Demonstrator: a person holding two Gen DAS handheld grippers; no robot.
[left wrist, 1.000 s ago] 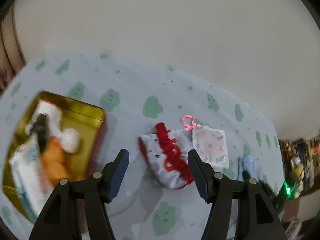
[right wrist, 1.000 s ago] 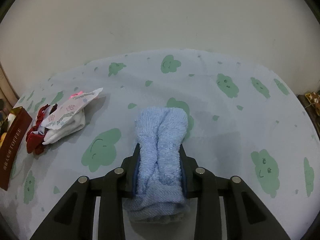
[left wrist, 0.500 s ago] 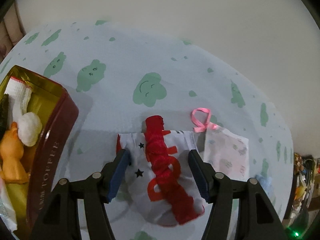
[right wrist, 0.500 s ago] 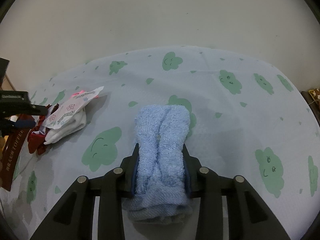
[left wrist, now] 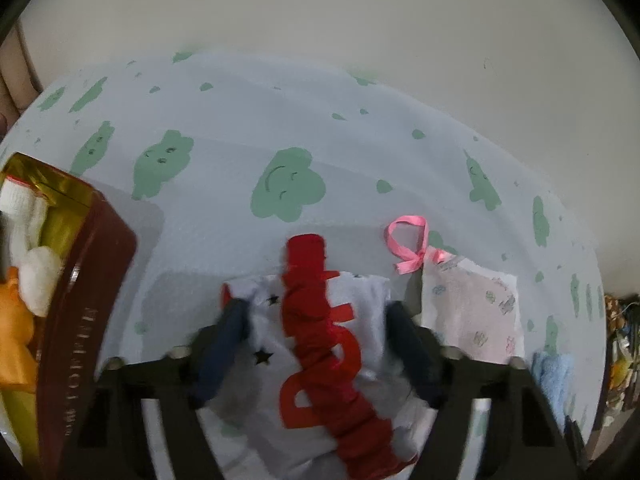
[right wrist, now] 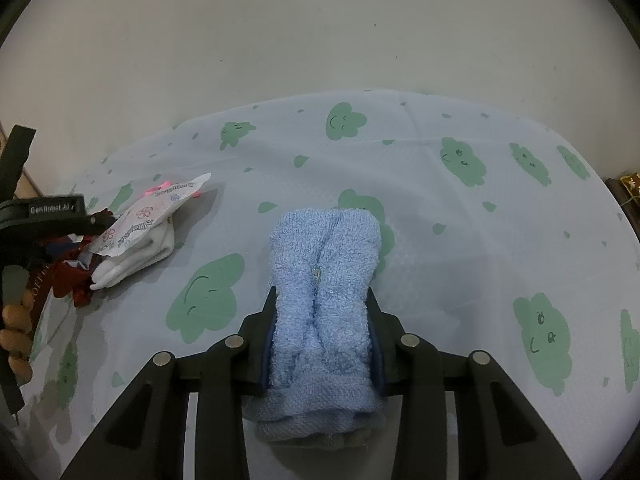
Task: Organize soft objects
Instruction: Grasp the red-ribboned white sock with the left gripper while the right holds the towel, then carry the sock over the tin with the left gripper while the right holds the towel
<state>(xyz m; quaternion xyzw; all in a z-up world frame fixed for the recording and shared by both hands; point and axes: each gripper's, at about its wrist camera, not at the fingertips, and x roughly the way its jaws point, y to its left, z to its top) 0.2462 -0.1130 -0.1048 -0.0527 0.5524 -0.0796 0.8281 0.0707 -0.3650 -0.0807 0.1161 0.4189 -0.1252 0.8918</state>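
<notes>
Between the fingers of our left gripper lies the white sock with red lettering and a gathered red band. The jaws are closing on it, one dark pad at each side of the bundle, and the blur keeps us from telling whether they already press. It rests on the cloud-print tablecloth, just outside the left finger from the red and gold tin, which already holds other soft things. Beyond the right finger sits a packet with a pink ribbon.

We judge the sock light, limp and easily squashed, with nothing to break. A pinch across the thick middle, band included, should gather all layers; a hold at one edge would likely let the rest droop and snag on the tin's rim.

Our right gripper is clamped on a folded blue towel, fingers pressing its fluffy sides inward at mid-length. It looks just as light and yielding, so that hold seems secure.
</notes>
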